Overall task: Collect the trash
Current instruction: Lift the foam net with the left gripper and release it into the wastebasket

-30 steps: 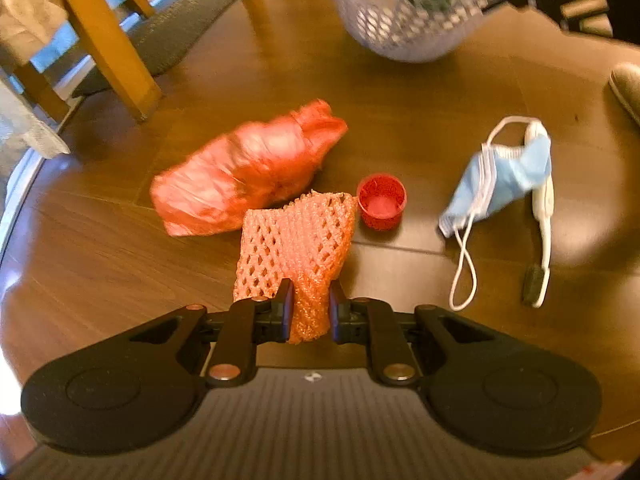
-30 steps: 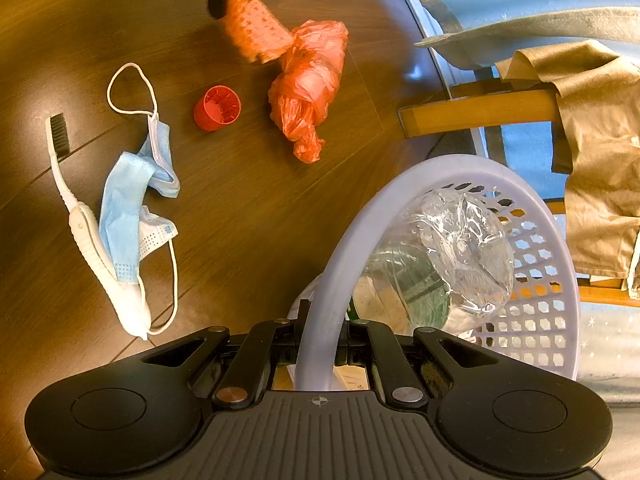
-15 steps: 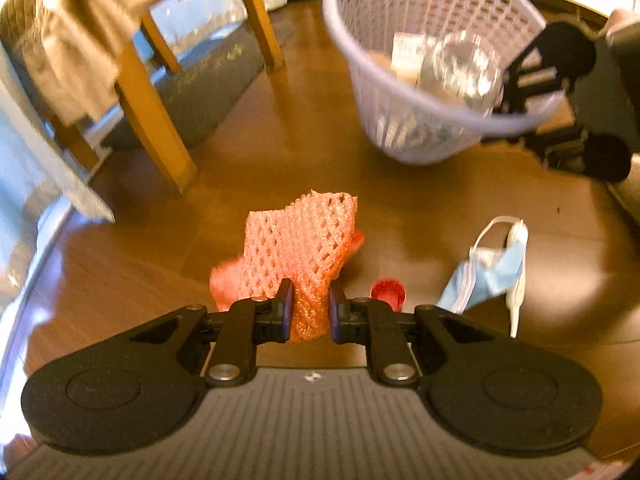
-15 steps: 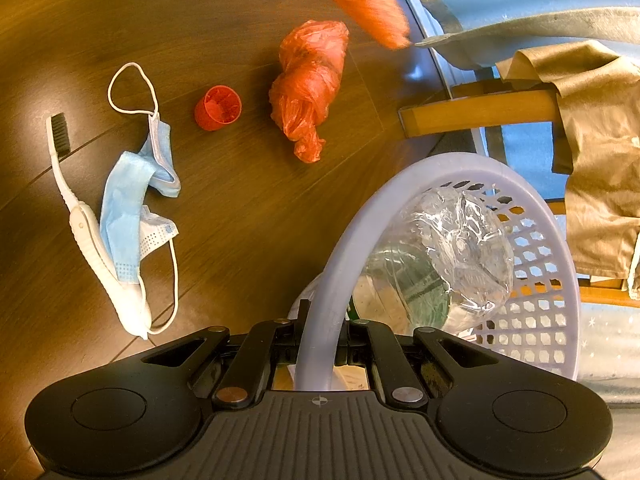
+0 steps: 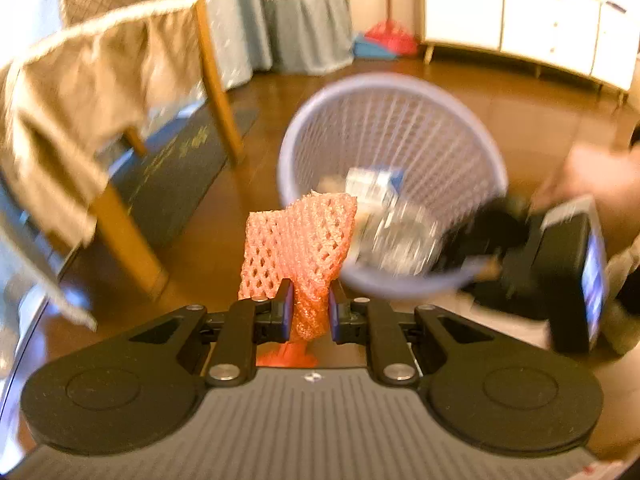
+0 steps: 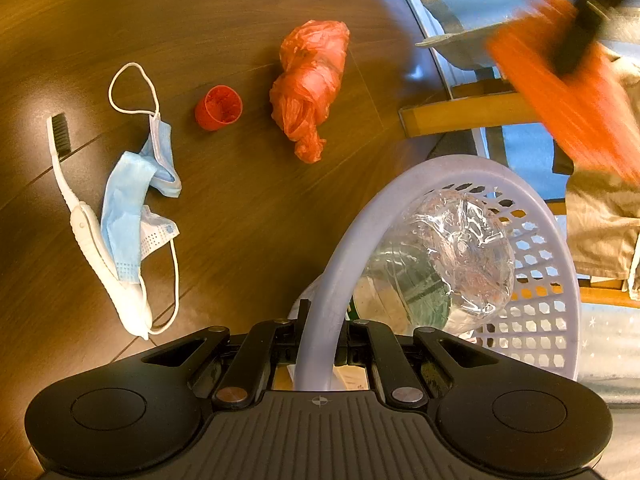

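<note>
My left gripper (image 5: 307, 307) is shut on an orange foam net (image 5: 300, 240), held in the air just before the near rim of the lavender mesh basket (image 5: 472, 128). The same orange foam net (image 6: 568, 96) shows as a blur above the basket in the right wrist view. My right gripper (image 6: 320, 340) is shut on the basket rim (image 6: 340, 256). Inside the basket lie a crumpled clear plastic bottle (image 6: 444, 256) and a small carton (image 5: 372, 184). On the wooden floor lie an orange plastic bag (image 6: 308, 84), a red cap (image 6: 218, 108), a blue face mask (image 6: 132, 208) and a white toothbrush (image 6: 86, 232).
A wooden chair leg (image 5: 218, 84) with tan cloth (image 5: 80, 92) draped over it stands left of the basket, beside a dark mat (image 5: 176, 168). White cabinets (image 5: 540, 28) line the back wall. A hand (image 5: 592, 184) holds the right gripper's body (image 5: 560, 272) at the right.
My left gripper has risen and swung toward the basket with the foam net, from over the floor litter to the basket's rim. The right gripper has kept its hold on the rim.
</note>
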A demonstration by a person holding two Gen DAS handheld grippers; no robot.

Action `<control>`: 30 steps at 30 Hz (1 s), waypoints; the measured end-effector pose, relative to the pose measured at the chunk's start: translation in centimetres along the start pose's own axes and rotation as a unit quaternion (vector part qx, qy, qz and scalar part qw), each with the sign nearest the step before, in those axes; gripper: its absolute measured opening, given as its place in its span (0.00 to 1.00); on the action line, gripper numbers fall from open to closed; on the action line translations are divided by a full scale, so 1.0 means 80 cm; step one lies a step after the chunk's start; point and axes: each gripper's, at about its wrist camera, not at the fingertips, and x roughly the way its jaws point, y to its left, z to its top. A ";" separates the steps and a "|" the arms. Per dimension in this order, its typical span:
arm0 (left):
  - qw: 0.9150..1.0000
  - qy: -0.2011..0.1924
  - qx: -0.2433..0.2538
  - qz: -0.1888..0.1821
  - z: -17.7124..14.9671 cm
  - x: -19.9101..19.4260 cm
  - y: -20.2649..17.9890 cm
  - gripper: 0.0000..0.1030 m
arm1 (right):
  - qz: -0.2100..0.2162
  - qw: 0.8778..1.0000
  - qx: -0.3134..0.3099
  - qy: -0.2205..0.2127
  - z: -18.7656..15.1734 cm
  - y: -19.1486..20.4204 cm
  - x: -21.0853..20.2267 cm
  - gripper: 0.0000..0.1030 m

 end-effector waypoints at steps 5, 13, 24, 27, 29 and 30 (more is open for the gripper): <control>0.999 -0.034 0.018 -0.015 0.049 0.010 -0.012 0.13 | 0.001 1.000 0.006 -0.001 -0.002 -0.002 -0.002 0.03; 0.996 -0.069 0.014 -0.047 0.099 0.058 -0.037 0.35 | 0.002 1.000 0.014 -0.001 -0.005 -0.001 -0.003 0.03; 0.998 -0.057 -0.026 -0.019 0.073 0.053 -0.010 0.44 | 0.002 1.000 0.020 -0.002 -0.006 -0.002 -0.005 0.03; 0.998 -0.051 -0.032 -0.005 0.060 0.046 0.003 0.44 | 0.003 1.000 0.022 -0.001 -0.005 -0.003 -0.006 0.03; 0.998 -0.047 -0.037 0.004 0.049 0.041 0.012 0.44 | 0.003 1.000 0.022 -0.002 -0.007 -0.003 -0.006 0.03; 0.998 -0.044 -0.039 0.009 0.042 0.038 0.016 0.44 | 0.003 1.000 0.021 -0.002 -0.006 -0.004 -0.006 0.03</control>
